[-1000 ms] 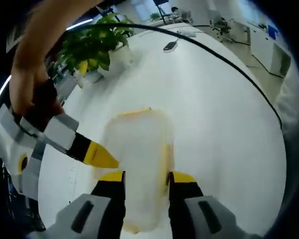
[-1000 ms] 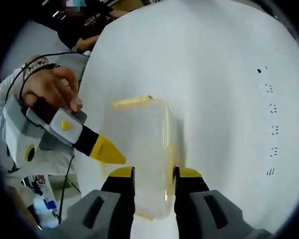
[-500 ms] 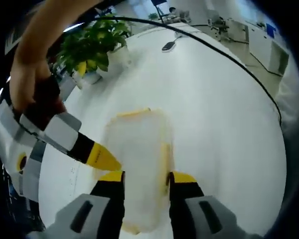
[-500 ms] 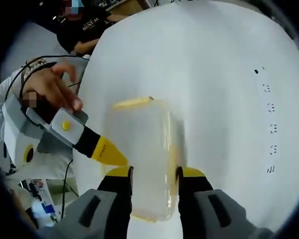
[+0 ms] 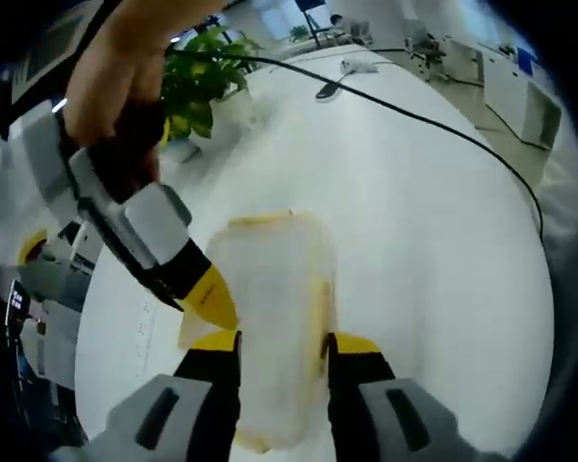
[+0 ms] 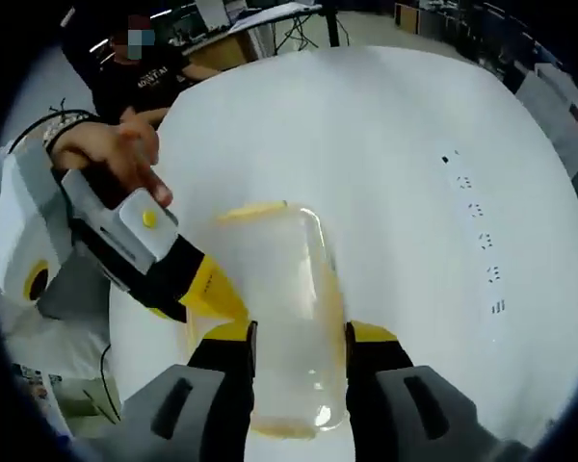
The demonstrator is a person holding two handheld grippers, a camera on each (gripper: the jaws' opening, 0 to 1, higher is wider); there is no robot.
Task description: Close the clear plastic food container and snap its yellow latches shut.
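I've got the clear plastic food container (image 5: 268, 322) lying on the white round worktop (image 5: 414, 221), lid on top, and in the left gripper view it sits between the jaws of my left tool (image 5: 281, 348), which straddle its near end at a narrow spread; jaw tips look to be against the container's sides, though I can't confirm a firm clamp through the clear plastic. One yellow latch (image 5: 317, 313) runs along the container's right side, another (image 5: 260, 219) along the far end. The right tool (image 5: 212, 298) comes in from the left of that view with its yellow tip at the container's left edge, held by a hand (image 5: 125, 82); can't tell its jaw gap there. In the right gripper view the right tool (image 6: 297, 346) likewise has its jaws either side of the container (image 6: 279, 318) at the near end, narrow spread, tips at the walls. Left tool (image 6: 207, 289) enters from the left there, its tip touching the container's left edge. Beyond the container, a potted plant (image 5: 197, 77) stands at the worktop's far left edge, a black cable (image 5: 414, 115) trails across the far side, and a small dark device (image 5: 329, 91) lies near the far rim.
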